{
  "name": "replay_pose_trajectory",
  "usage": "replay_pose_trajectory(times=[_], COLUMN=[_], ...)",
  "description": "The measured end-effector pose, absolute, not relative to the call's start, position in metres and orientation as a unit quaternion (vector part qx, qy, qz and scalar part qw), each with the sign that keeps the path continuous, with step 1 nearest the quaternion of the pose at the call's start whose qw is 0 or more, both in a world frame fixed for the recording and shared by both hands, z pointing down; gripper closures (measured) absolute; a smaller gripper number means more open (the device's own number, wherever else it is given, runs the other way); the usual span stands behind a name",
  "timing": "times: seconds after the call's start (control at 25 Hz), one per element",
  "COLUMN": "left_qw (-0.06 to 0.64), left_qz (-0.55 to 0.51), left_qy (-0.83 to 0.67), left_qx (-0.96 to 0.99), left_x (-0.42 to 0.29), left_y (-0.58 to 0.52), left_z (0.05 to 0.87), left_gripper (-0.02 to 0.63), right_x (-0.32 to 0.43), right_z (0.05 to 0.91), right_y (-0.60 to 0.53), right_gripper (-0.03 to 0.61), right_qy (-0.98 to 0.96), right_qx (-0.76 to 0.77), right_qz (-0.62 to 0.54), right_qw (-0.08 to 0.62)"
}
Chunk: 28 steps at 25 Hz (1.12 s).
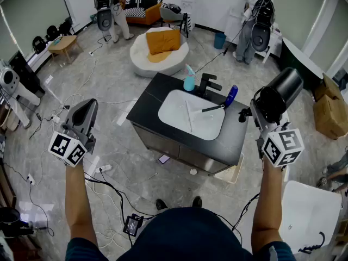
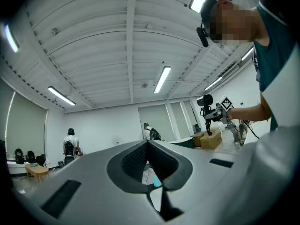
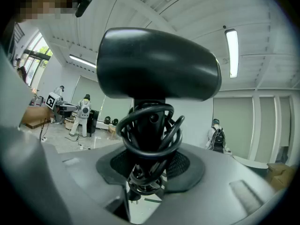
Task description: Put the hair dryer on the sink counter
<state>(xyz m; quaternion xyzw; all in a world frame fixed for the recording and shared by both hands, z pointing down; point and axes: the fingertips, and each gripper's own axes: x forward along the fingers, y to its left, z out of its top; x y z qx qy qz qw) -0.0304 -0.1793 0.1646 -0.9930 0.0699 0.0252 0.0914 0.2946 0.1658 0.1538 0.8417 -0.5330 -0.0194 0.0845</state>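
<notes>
Black hair dryer, cord wound round handle, clamped in right gripper, in air just right of sink counter. Left gripper closed, empty. Lower onto bare top, clear of basin; release once resting.

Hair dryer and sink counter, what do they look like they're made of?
Hair dryer: probably black plastic with a satin finish, going by the moulded, rounded barrel and its soft highlights.
Sink counter: a flat, matte black slab, either stone or laminate; I cannot tell which.
Its basin: white and glossy, likely ceramic.
</notes>
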Motion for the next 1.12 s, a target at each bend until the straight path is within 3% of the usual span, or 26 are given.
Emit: replay_pose_trajectory(times=[1.12], left_qw=[0.084], left_qz=[0.025], left_qy=[0.051], left_qx=[-0.995], left_x=[-0.065], left_y=[-0.242], left_z=[0.175], left_gripper=[0.609], right_x=[0.229], right_z=[0.165], right_y=[0.064], right_gripper=[0.408], right_qy=[-0.564], right_qx=[0.823], right_qz=[0.004], right_qw=[0.071])
